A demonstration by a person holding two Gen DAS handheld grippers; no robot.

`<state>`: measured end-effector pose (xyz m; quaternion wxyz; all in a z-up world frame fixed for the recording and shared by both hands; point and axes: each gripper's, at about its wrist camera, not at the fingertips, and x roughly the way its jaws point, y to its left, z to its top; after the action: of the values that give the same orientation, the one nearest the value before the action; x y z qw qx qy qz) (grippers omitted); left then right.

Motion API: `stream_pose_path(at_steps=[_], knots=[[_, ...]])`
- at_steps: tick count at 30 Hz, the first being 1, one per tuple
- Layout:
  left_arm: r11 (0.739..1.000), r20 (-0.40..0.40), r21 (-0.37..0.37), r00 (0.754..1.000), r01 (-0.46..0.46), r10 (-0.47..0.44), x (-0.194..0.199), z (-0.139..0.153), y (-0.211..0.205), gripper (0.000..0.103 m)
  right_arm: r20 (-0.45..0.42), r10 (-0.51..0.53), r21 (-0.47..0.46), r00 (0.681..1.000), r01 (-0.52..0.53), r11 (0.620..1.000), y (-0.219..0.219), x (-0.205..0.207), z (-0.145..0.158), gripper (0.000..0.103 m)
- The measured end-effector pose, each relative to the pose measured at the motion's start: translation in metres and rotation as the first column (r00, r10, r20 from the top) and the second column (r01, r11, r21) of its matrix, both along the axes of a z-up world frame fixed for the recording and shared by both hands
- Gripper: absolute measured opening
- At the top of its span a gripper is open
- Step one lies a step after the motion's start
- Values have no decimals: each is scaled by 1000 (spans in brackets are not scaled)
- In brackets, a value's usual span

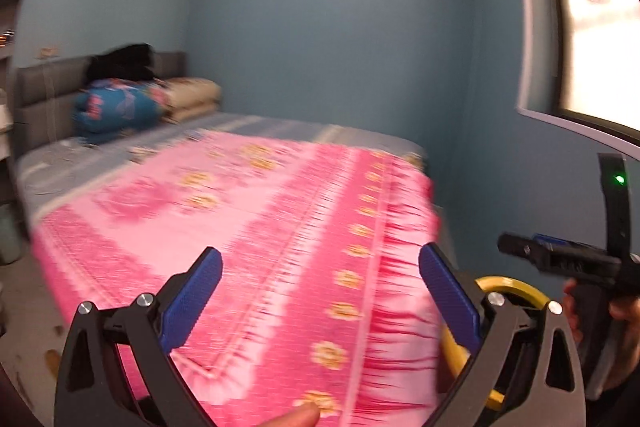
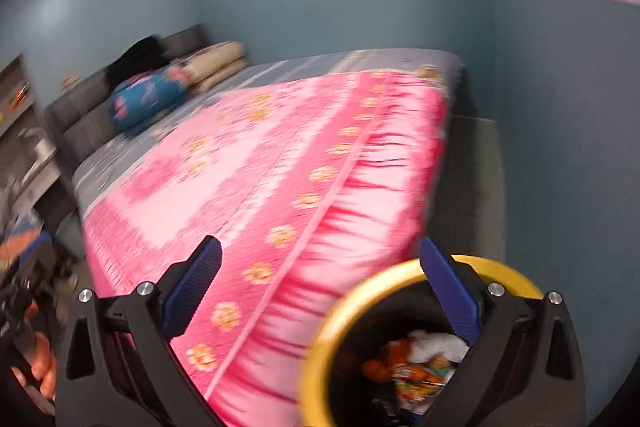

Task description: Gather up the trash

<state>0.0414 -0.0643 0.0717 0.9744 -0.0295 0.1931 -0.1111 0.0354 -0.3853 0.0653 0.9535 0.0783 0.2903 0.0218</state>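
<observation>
A black trash bin with a yellow rim [image 2: 352, 303] stands at the bed's near right corner, under my right gripper [image 2: 320, 285]. It holds wrappers and crumpled white trash [image 2: 420, 359]. The right gripper is open and empty, its right finger over the bin's mouth. In the left wrist view only part of the bin's yellow rim [image 1: 516, 287] shows behind the right finger. My left gripper [image 1: 320, 287] is open and empty above the pink bedspread [image 1: 260, 247]. The right hand-held gripper's body [image 1: 576, 259] shows at the right edge.
A bed with a grey headboard [image 1: 44, 95] fills the room's middle. A blue patterned bundle [image 1: 120, 107], beige folded bedding [image 1: 192, 99] and dark cloth lie at its head. Small items lie on the grey sheet [image 1: 140, 151]. A window [image 1: 600, 39] is at the right. Shelves [image 2: 20, 131] stand left.
</observation>
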Motion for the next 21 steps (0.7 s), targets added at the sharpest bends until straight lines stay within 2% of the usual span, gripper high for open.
stream_pose_path(at_steps=[3, 6, 11, 14, 17, 21], knots=[[996, 17, -23, 996, -91, 91, -11, 3, 25, 95, 68, 42, -64, 997, -38, 997, 36, -7, 3, 95], [986, 55, -21, 985, -163, 164, -30, 8, 38, 95, 140, 49, -58, 989, -41, 997, 60, -25, 9, 95], [977, 104, 1, 972, -211, 210, -66, 16, 44, 95, 217, -13, -62, 976, 27, 998, 91, -59, 14, 95], [969, 149, 9, 959, -246, 242, -89, 20, 44, 95, 227, -40, -49, 973, 52, 997, 102, -70, 16, 95], [965, 155, -3, 953, -264, 261, -103, 20, 43, 95, 244, -70, -38, 967, 82, 996, 107, -84, 18, 95], [969, 145, -13, 958, -248, 248, -110, 16, 39, 95, 295, -116, -57, 948, 138, 989, 110, -104, 18, 95]])
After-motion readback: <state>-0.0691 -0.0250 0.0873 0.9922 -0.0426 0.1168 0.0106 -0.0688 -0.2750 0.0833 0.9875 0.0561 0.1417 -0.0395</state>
